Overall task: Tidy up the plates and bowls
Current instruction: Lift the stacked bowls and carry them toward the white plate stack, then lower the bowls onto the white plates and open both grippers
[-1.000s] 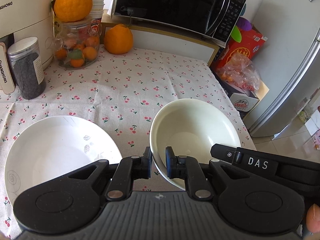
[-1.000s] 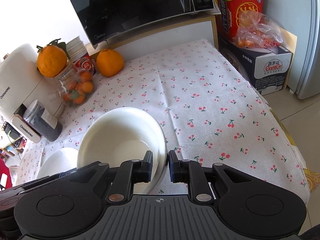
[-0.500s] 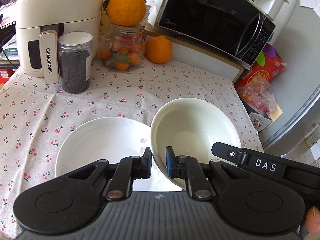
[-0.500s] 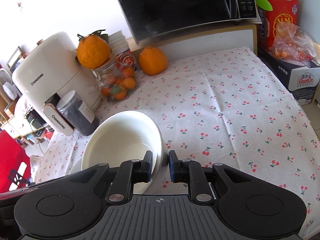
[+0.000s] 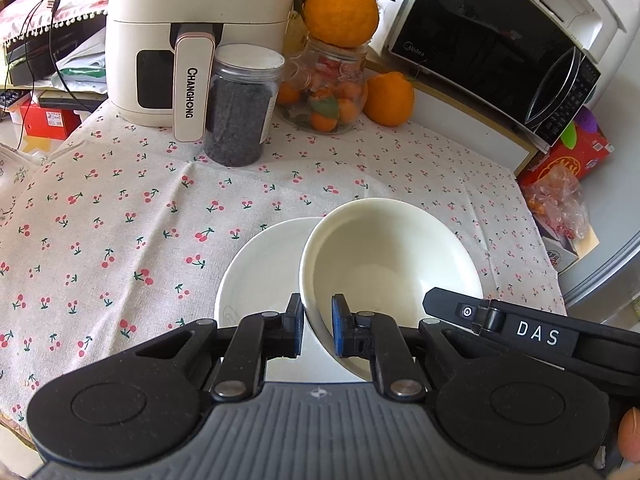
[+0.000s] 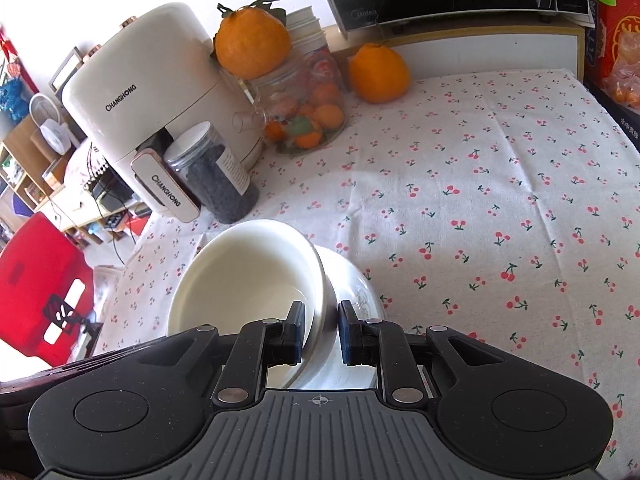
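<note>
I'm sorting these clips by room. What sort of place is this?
Most likely a home kitchen or dining corner: a microwave and an air fryer stand behind a table with a cherry-print cloth, alongside a jar of small oranges.

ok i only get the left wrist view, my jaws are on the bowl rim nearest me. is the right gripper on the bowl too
Observer: Yes. The right wrist view shows the right gripper shut on the bowl, one jaw inside the rim and one outside.
Operator: whats under the bowl on that side
Observer: The white plate sticks out from beneath it, with a faint grey pattern on its rim. The bowl sits tilted above it; contact I cannot tell.
Operator: anything off the table past the air fryer
Observer: A red chair stands on the floor there.
</note>
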`<state>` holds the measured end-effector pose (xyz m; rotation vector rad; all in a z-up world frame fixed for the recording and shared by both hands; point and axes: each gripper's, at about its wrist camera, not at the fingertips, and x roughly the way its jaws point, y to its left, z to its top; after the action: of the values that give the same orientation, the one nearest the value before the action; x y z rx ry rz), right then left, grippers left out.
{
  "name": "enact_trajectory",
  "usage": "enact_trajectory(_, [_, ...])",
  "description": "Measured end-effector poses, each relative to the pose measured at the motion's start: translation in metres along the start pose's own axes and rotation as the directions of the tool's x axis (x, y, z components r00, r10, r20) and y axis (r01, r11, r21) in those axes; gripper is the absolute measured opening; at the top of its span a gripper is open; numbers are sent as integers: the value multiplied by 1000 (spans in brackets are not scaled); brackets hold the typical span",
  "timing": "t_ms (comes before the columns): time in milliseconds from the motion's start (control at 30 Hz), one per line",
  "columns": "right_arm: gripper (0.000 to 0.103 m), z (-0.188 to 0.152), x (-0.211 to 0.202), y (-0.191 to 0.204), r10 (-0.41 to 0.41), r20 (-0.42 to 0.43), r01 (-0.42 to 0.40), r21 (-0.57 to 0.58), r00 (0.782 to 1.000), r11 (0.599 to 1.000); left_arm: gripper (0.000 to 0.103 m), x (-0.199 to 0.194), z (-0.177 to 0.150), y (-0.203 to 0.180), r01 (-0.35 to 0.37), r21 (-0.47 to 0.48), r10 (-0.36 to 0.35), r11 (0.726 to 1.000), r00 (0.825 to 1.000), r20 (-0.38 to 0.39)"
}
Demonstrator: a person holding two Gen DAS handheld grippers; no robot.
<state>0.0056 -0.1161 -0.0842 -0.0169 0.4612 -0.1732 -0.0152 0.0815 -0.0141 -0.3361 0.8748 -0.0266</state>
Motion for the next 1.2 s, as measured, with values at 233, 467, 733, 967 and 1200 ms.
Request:
enact_trajectory(233, [18, -2, 6, 6, 7, -30, -7, -10, 1000, 1000, 13, 0, 1, 5, -22, -1, 22, 1000, 1000, 1])
enact_trajectory(467, [20, -3, 11, 5, 14, -57, -14, -3, 998, 1000, 13, 3, 0, 7, -30, 1, 30, 1000, 999, -18])
enact_trajectory(733, [20, -3, 14, 5, 9, -71, -9, -2, 997, 1000, 13, 5, 0, 6, -38, 11, 38, 999, 999, -21])
enact_trajectory(967, [20, -3, 17, 1, 7, -84, -5, 24, 996, 1000, 13, 6, 0, 5, -37, 24, 37, 999, 999, -17])
enact_trajectory(1200, [20, -2, 16, 0, 6, -75, -4, 28, 997, 1000, 15, 6, 2, 5, -35, 28, 36, 999, 999, -14])
